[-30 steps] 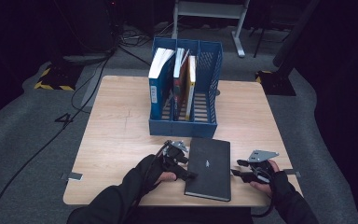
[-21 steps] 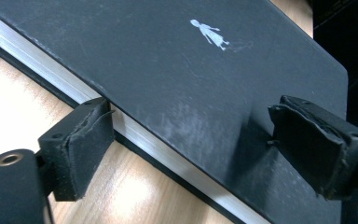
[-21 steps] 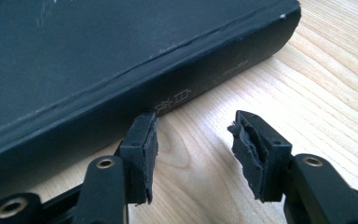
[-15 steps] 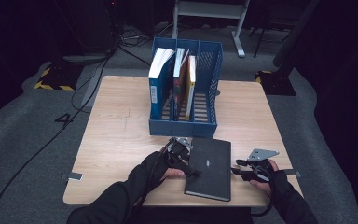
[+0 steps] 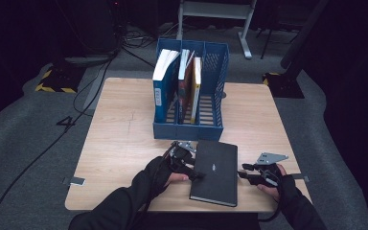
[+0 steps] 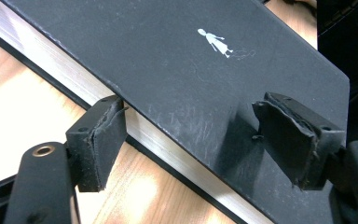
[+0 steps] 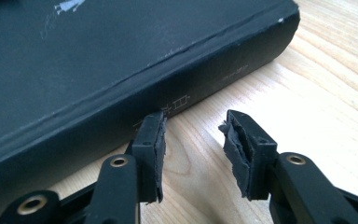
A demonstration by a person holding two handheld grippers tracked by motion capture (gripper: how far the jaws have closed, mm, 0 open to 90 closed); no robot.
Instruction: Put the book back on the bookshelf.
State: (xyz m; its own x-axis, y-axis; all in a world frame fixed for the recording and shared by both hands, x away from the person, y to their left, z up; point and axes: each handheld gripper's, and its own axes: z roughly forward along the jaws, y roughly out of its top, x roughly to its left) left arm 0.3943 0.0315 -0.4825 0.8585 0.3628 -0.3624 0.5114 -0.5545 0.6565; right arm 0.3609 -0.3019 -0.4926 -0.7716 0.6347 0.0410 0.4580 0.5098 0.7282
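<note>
- Up close, my left tool (image 6: pixel 193 140) straddled the page-edge side of the black book (image 5: pixel 215 171); one jaw sat against the white page block, the other hung over the cover without pressing on it.
- Its jaws had just been closing, with the book's edge between them, but the pads (image 6: pixel 100 140) had not clamped.
- Seen from above, the book lay flat on the wooden bench (image 5: pixel 124 139), near its front edge and just in front of the blue file rack (image 5: pixel 211 129).
- A small white figure (image 6: pixel 216 43) marked the book's cover.
- My right tool (image 7: pixel 193 154) sat just beside the book's spine, low over the bench; one jaw was at the spine, and I could not tell whether it touched.
- Its jaws had just been closing too, part open, with only bare wood between them.
- My left hand (image 5: pixel 160 172), in a dark glove, came in from the bench's front edge; my right hand (image 5: pixel 275 184) rested at the book's other side.
- Three books (image 5: pixel 179 81) stood upright in the rack's compartments, well behind the black one.
</note>
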